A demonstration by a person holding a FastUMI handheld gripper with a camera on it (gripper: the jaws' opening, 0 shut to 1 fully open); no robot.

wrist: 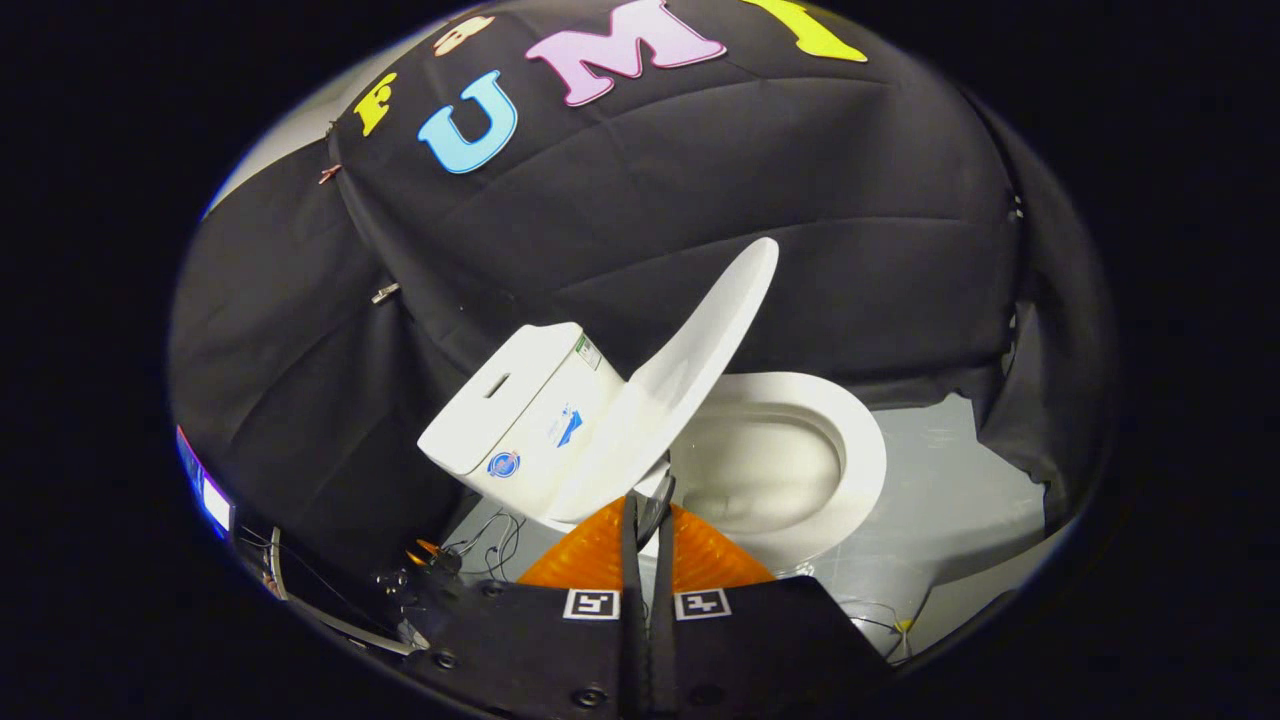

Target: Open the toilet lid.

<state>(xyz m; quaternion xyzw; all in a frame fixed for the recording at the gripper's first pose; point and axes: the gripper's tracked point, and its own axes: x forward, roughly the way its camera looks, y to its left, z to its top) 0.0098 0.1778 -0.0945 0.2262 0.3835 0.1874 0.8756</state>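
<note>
The gripper point(650, 500) has its fingers nearly together, tips at the lower edge of the toilet lid point(690, 370); whether they pinch it I cannot tell; the lid stands raised over the seat point(860, 450), near the tank point(520, 400); push steadily along its arc, no jerks.

White toilet lid point(690, 370) raised, tilted over open bowl point(800, 470)

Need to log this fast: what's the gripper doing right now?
Gripper: shut, fingers together at the raised toilet lid's lower edge; a grip on it cannot be told.
</note>
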